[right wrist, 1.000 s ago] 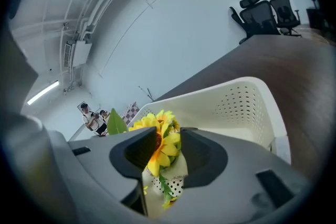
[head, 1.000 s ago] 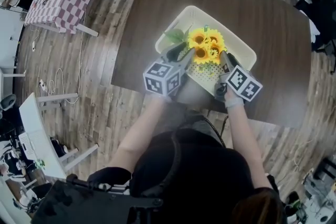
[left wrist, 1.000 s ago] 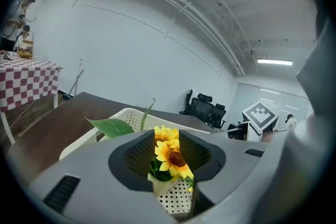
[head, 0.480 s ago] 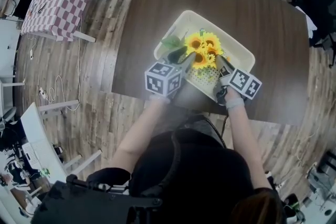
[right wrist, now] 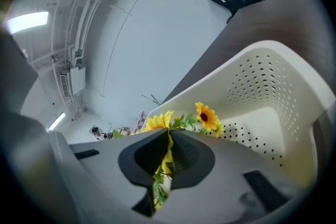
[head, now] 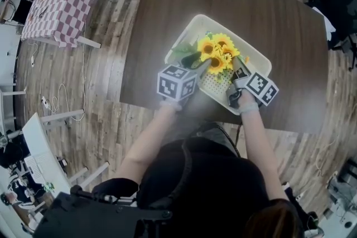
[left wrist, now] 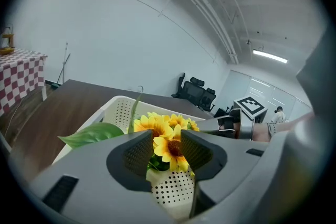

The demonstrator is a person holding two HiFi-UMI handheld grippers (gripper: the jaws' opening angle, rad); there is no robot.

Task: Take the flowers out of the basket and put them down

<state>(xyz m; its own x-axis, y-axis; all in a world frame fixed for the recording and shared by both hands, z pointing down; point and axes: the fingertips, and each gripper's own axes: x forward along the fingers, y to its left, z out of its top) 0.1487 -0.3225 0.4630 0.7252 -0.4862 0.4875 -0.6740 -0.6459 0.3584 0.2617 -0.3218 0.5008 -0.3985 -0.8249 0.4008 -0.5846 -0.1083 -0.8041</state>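
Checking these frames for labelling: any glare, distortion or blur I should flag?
Head view: fisheye bows the table edges, pale sheen left of the basket. Left gripper view: dark round vignette, curved ceiling lines, flowers sharp. Right gripper view: same vignette, tilted scene, ceiling light blown out.
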